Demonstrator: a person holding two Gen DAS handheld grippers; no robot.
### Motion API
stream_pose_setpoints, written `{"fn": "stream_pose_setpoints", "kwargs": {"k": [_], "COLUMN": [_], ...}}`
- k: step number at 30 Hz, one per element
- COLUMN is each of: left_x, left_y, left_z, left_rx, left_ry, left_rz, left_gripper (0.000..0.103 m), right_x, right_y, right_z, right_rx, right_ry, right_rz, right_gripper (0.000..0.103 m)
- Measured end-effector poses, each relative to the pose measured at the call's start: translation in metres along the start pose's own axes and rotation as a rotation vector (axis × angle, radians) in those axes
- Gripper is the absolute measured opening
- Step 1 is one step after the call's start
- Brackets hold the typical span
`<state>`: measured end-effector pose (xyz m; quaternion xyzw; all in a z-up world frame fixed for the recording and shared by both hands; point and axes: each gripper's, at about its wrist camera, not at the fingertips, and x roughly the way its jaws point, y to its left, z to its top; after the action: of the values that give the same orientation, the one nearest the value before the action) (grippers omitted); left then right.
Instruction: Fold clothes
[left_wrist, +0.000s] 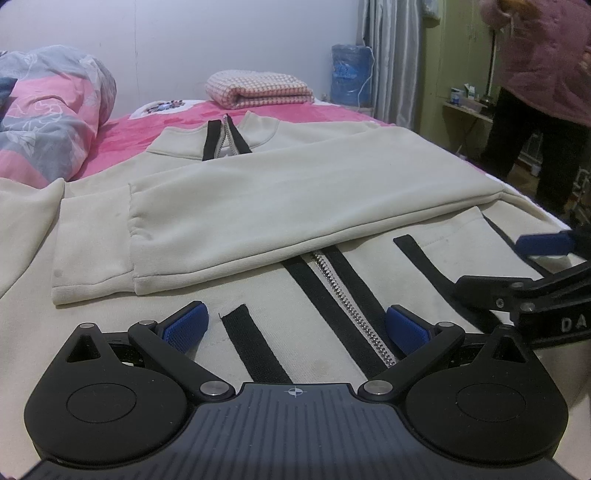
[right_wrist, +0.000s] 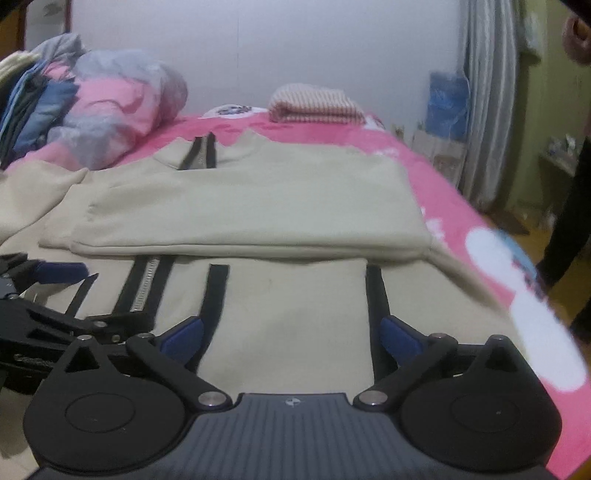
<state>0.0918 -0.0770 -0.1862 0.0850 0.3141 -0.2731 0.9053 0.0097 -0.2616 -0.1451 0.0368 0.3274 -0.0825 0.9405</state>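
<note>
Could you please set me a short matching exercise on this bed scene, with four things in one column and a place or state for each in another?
Things:
1. jacket sleeve
2. checked blanket
3. quilt
4. right gripper

Places or states:
A. bundled up at the left side of the bed
B. folded across the jacket's front
C. jaws wide open, nothing between them
D. folded, lying on the bed beyond the jacket's collar

Pairs: 1-B, 2-D, 3-A, 4-C
</note>
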Motion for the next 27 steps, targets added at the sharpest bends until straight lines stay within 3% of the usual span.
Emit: {"fn": "stream_pose_setpoints", "kwargs": {"k": [27], "left_x": [-0.0011], "left_y": [-0.0015], "left_z": [-0.0004], "left_rx": [0.001], "left_ry": [0.001], "left_rz": [0.003], "left_gripper": [0.103], "right_x": [0.0036], "right_y": [-0.0051], "right_z": [-0.0067], "right_rx": [0.015], "right_ry": [-0.007], "right_rz": [-0.013], "right_gripper": [0.103]}}
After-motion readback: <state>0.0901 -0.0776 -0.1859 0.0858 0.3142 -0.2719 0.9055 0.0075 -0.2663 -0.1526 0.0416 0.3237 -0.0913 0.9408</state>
